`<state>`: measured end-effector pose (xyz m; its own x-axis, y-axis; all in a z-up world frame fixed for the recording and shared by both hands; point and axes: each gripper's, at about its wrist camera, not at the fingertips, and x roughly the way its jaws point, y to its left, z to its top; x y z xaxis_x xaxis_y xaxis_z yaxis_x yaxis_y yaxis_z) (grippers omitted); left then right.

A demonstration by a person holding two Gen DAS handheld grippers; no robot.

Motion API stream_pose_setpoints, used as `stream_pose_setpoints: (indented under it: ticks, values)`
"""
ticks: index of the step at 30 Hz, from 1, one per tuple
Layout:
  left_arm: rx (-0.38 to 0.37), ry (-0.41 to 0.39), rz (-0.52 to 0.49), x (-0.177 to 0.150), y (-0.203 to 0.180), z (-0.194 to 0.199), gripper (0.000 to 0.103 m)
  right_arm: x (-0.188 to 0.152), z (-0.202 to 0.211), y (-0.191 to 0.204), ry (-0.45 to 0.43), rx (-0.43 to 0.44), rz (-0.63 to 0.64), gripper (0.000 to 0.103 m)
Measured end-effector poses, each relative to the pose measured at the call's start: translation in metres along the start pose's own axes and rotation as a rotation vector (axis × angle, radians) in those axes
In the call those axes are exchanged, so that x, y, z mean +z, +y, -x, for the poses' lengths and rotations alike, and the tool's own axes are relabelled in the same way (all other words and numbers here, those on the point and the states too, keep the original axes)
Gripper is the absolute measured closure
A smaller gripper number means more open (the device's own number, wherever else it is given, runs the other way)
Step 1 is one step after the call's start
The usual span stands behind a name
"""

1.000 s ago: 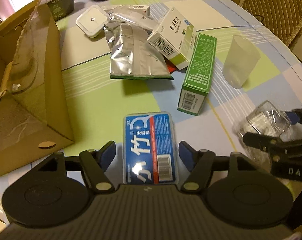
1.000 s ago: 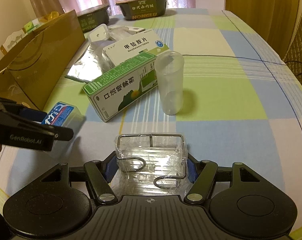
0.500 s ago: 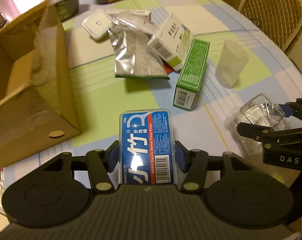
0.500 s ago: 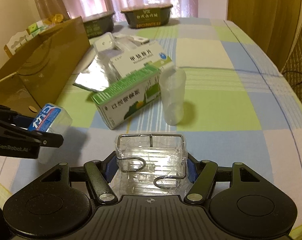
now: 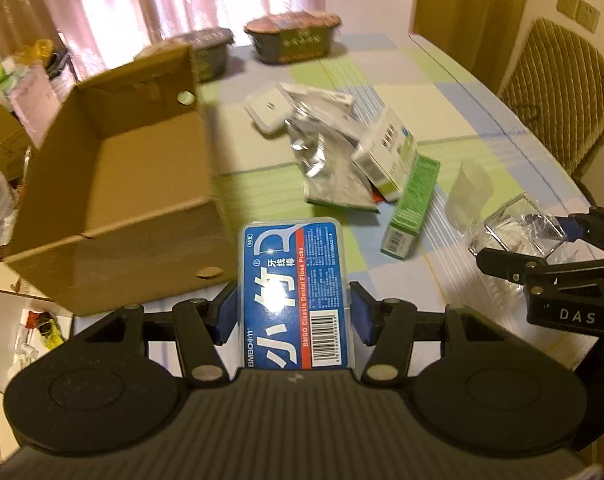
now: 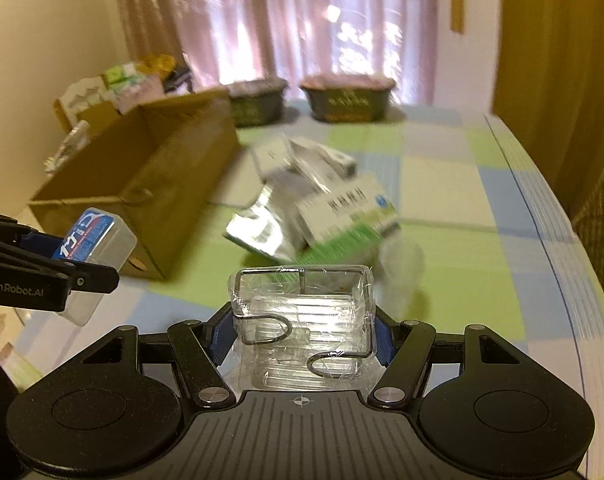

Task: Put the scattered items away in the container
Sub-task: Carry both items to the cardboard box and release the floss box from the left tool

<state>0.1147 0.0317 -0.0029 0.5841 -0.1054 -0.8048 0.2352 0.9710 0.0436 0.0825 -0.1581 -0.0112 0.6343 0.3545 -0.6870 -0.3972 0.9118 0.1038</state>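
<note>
- The left gripper (image 5: 293, 312) is clamping a flat, rounded-corner plastic floss-pick case (image 5: 295, 294) with a glossy blue label, holding it level above the counter (image 5: 454, 92), just beside the near wall of the cardboard box (image 5: 113, 200).
- The right gripper (image 6: 302, 338) is squeezing a clear wrapped packet (image 6: 304, 320) with bent wire hooks inside, crinkly and shiny, also lifted off the counter.
- The brown corrugated box is sitting open-topped on the checked cloth, its inside showing bare.
- A crumpled silver foil pouch (image 5: 326, 168), a white carton (image 5: 386, 152), a long green carton (image 5: 412, 208) and a frosted plastic cup (image 5: 470, 196) are lying clustered mid-counter, well apart from the box.
</note>
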Motion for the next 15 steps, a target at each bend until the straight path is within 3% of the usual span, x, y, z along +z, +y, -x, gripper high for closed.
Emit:
stream_pose_setpoints:
  ticks: [15]
  values:
    - [0.095,-0.108,0.047,0.027,0.072,0.049,0.051,0.072,-0.012,0.064,-0.076,0.143,0.107,0.034]
